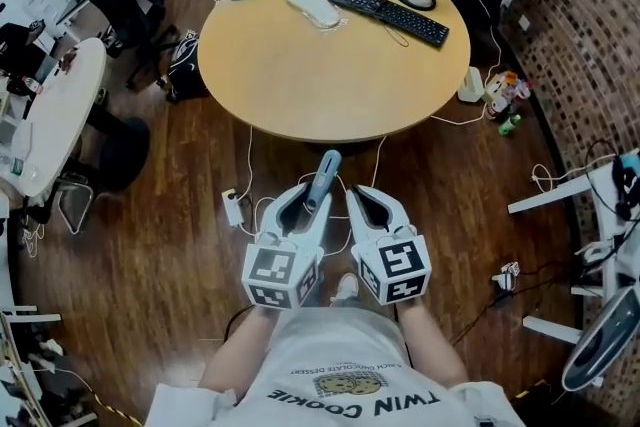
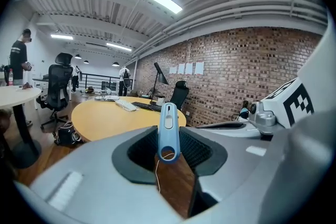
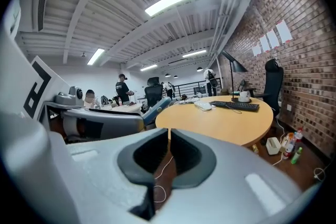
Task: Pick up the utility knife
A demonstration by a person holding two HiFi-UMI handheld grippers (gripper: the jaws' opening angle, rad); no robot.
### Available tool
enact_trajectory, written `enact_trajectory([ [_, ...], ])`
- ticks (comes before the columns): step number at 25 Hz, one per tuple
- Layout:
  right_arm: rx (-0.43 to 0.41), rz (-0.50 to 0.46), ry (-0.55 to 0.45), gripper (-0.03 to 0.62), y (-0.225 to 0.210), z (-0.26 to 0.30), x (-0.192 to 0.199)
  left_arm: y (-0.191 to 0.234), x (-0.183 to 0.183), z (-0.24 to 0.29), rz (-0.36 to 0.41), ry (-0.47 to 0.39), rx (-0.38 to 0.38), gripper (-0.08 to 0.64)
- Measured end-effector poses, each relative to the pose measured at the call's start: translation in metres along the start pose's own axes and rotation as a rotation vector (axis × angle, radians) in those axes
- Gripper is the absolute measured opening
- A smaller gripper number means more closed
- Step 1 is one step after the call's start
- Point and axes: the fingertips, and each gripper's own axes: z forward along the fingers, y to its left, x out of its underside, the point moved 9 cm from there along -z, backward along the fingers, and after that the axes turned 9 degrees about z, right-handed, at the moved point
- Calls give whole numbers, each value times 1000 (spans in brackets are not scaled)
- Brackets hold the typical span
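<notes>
Left tongs [image 1: 306,205] are clenched on the blue utility knife [image 2: 169,120]. The knife stands between them, with its far end projecting past their tips, above the wooden floor [image 1: 170,215] on the near side of the round tabletop [image 1: 300,65]. Right tongs [image 3: 168,136] are closed together and empty, just right of the left pair.

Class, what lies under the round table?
White cables run from beneath it across the wood floor to a power strip. The tabletop hides its support and anything else below.
</notes>
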Motion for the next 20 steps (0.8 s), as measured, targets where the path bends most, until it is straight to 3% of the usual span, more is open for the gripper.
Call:
enact_trajectory([
  [9,-10,-13,20,5,63,-23,25,4,24,-76,-20,-2,-18,137],
  [20,48,-32,26,5,177,-86,87,-7,71,-203,-56,-28,47,137],
])
